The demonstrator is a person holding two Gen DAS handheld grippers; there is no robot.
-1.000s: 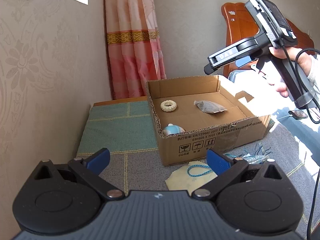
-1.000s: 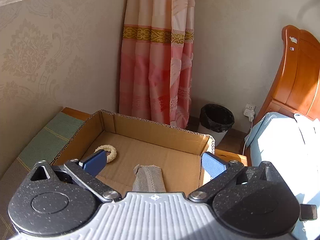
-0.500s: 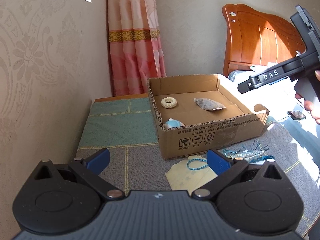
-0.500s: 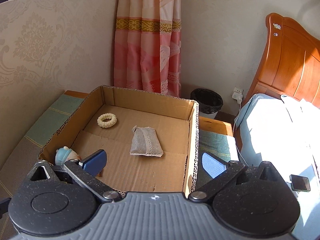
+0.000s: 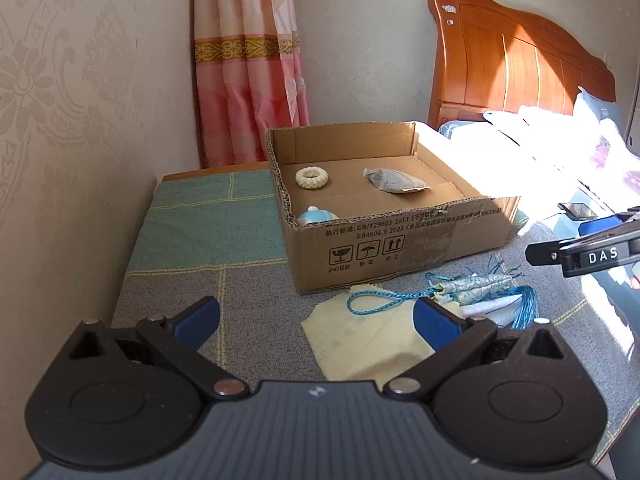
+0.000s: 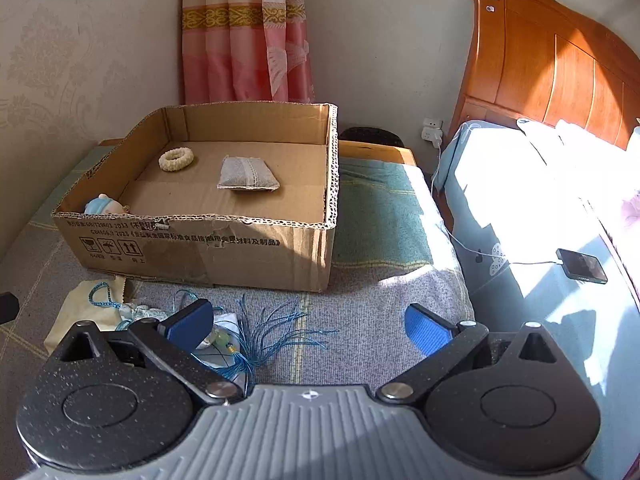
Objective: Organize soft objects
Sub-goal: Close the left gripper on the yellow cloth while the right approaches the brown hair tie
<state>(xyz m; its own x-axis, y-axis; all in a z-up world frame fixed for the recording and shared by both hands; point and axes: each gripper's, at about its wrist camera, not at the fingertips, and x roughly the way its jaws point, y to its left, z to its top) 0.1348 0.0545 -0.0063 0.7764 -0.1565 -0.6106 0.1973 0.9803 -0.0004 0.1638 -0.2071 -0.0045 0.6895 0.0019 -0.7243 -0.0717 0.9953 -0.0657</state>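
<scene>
Both claws gaped wide, empty: left claw (image 5: 316,316), right claw (image 6: 306,322). Right view alone showed socket (image 6: 433,128); left view alone showed right claw (image 5: 588,256) from side.

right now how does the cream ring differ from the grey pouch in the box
The cream ring is round with an open middle; the grey pouch is a flat, filled rectangle with a lace strip. The ring is paler and smaller, lying nearer the box's back left corner. Both lie loose on the cardboard box floor, ungripped.

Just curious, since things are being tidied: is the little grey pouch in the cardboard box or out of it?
In. The grey pouch lies flat on the cardboard box floor, beside a cream ring.
</scene>
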